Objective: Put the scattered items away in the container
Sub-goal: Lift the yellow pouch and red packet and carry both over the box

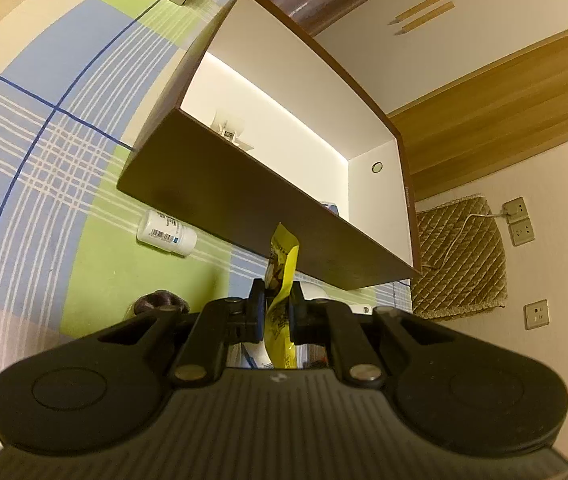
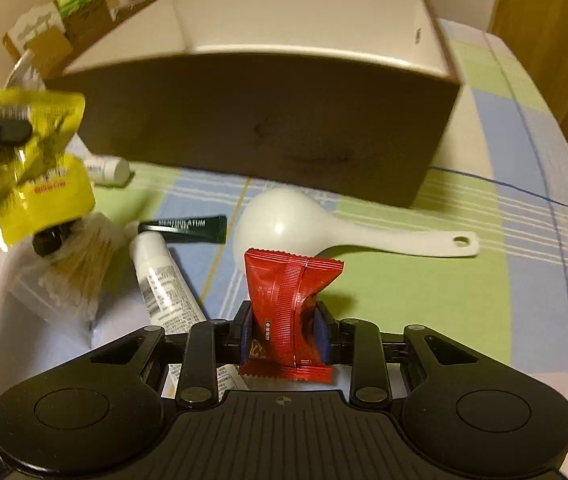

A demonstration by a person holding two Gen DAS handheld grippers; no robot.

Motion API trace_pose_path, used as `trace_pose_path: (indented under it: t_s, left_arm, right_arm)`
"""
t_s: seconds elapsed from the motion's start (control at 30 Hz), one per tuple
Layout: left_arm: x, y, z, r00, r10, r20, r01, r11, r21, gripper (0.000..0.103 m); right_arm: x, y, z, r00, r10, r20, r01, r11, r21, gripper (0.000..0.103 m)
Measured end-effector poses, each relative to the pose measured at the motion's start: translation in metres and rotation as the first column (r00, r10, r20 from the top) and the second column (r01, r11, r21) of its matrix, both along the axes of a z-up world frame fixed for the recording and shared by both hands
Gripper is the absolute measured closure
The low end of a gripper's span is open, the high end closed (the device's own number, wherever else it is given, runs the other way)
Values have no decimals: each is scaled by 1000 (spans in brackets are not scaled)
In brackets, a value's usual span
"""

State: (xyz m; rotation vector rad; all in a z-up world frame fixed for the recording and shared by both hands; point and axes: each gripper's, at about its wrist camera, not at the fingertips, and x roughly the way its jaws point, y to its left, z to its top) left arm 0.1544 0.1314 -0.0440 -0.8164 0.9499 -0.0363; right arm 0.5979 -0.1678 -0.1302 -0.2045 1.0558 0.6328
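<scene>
A dark brown box with white inside stands on the checked cloth. My left gripper is shut on a yellow packet, held above the cloth in front of the box's near wall; the packet and the left gripper also show at the left of the right wrist view. My right gripper is shut on a red packet, held above the cloth in front of the box. Some small items lie inside the box.
On the cloth lie a white spoon, a white tube, a dark green tube, a bag of cotton swabs and a white pill bottle. Cardboard boxes stand at the back left.
</scene>
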Motion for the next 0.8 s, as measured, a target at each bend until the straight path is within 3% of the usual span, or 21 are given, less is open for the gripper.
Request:
trace_pose_path:
  t_s: [0.43,0.8]
  left_arm:
    - [3,-5,27,997,-39,63,36,998,46,95]
    - [13,-5,55,991,-59,122,49,995,89,95]
  right_arm:
    - [10,-7,61,997,-58,53,52,993,110,70]
    - [24,-7,86,995,-77,60,63,978,198,70]
